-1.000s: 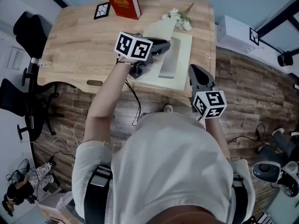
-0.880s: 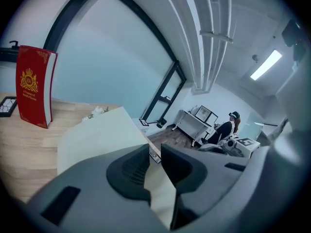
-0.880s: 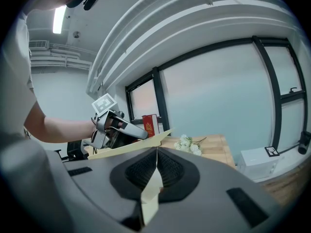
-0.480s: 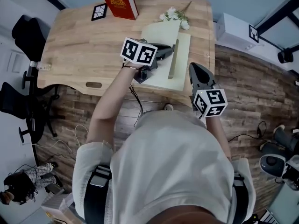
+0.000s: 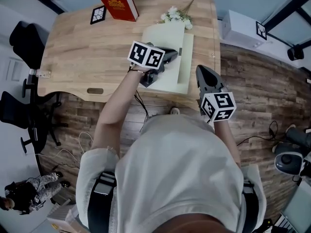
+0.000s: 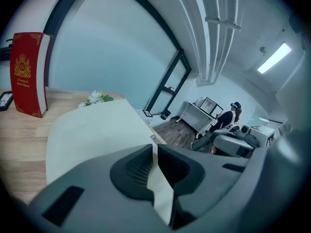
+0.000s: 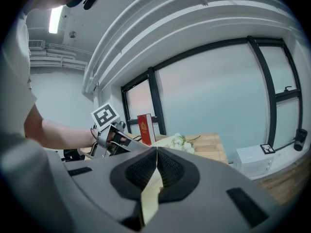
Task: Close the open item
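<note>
A flat pale hinged item, seemingly a laptop [image 5: 163,67], lies on the wooden desk [image 5: 82,52]. Its lid [image 6: 92,130] is folded down nearly flat, and a thin dark edge shows along its right side. My left gripper [image 5: 171,55] rests over the lid's top. Its jaws are closing to a narrow gap, and only the pale lid shows through the gap [image 6: 154,149]. My right gripper [image 5: 201,72] hovers off the desk's front right corner. It is shut, holds nothing, and points toward the desk [image 7: 156,152].
A red book [image 5: 116,4] stands at the desk's far edge beside a square marker card [image 5: 97,14]. White flowers [image 5: 174,14] lie behind the laptop. A white box [image 5: 243,29] sits on the floor to the right, and black chairs [image 5: 24,38] stand to the left.
The lid has swung from upright down to nearly flat, hiding the grey inside. My left gripper followed it forward and right. My right gripper has stayed in place.
</note>
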`<action>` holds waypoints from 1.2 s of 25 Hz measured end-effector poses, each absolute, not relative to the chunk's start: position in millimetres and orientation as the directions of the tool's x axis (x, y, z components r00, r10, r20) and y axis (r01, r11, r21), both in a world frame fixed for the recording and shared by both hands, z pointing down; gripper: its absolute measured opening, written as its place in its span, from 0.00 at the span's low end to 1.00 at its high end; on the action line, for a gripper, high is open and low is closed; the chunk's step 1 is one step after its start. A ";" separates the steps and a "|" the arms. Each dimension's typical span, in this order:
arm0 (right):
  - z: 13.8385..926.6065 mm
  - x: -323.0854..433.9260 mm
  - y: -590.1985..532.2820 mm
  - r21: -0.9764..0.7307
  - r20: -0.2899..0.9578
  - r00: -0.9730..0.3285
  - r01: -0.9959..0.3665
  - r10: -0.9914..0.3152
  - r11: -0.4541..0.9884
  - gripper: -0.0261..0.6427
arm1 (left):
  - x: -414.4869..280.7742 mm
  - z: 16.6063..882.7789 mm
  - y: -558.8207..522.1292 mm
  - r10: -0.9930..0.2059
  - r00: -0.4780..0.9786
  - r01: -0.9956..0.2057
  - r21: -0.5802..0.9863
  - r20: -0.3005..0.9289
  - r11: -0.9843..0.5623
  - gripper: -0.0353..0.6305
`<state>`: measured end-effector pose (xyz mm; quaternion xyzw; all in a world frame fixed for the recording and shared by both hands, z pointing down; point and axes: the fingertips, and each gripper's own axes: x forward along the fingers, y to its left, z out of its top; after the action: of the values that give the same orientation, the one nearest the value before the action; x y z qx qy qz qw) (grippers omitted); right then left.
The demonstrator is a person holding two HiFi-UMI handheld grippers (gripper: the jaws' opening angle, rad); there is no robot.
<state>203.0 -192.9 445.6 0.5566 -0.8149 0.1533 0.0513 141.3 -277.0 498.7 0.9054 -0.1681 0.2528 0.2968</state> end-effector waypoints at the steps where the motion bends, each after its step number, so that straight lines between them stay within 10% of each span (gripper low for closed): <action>1: 445.8 204.6 -193.0 -0.193 0.254 -0.373 -0.924 -0.892 0.331 0.07 | 142.1 500.8 -277.7 -0.155 0.811 -0.458 0.447 0.564 -0.768 0.12; 30: 455.6 233.6 -194.3 -0.209 0.280 -0.312 -0.943 -0.908 0.260 0.07 | 160.4 561.5 -288.6 -0.098 0.731 -0.515 0.451 0.676 -0.729 0.12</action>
<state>233.6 -194.3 455.6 0.5842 -0.7920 0.1696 0.0514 160.4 -288.6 561.5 0.8723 -0.1756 0.3222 0.3232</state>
